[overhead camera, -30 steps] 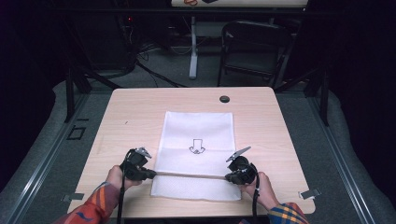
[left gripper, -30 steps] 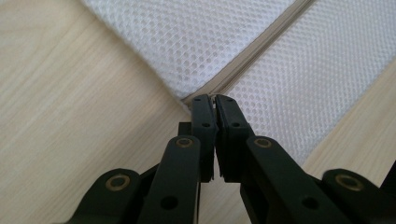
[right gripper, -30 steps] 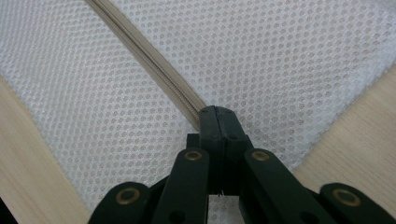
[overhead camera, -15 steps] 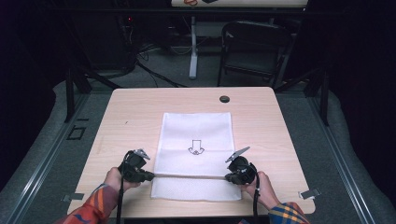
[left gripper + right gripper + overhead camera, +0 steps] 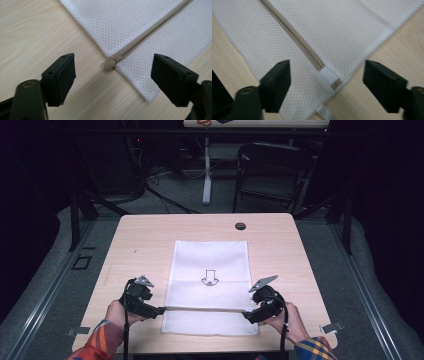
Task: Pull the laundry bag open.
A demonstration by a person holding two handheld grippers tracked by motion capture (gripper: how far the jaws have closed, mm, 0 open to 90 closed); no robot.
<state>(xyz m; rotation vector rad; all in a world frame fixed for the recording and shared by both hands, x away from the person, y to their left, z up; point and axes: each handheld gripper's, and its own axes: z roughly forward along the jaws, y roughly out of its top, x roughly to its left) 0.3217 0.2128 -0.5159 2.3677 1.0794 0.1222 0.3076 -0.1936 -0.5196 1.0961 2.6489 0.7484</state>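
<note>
White mesh bag [image 5: 210,285] w/ arrow print, flat at table [image 5: 145,240] centre; beige zipper [image 5: 140,40] across near end. Left gripper [image 5: 161,310] & right gripper [image 5: 246,316] jaws wide apart, empty. Pale wood; dark room, chair [image 5: 272,175] behind.

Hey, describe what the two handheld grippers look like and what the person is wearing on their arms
Both the left gripper and the right gripper are black, each with a grey three-cornered plate on top and a black cable trailing back toward the person. In the gripper views each shows two blocky black jaws with flat rectangular pads. The sleeves are plaid in orange, red, blue and yellow.
</note>
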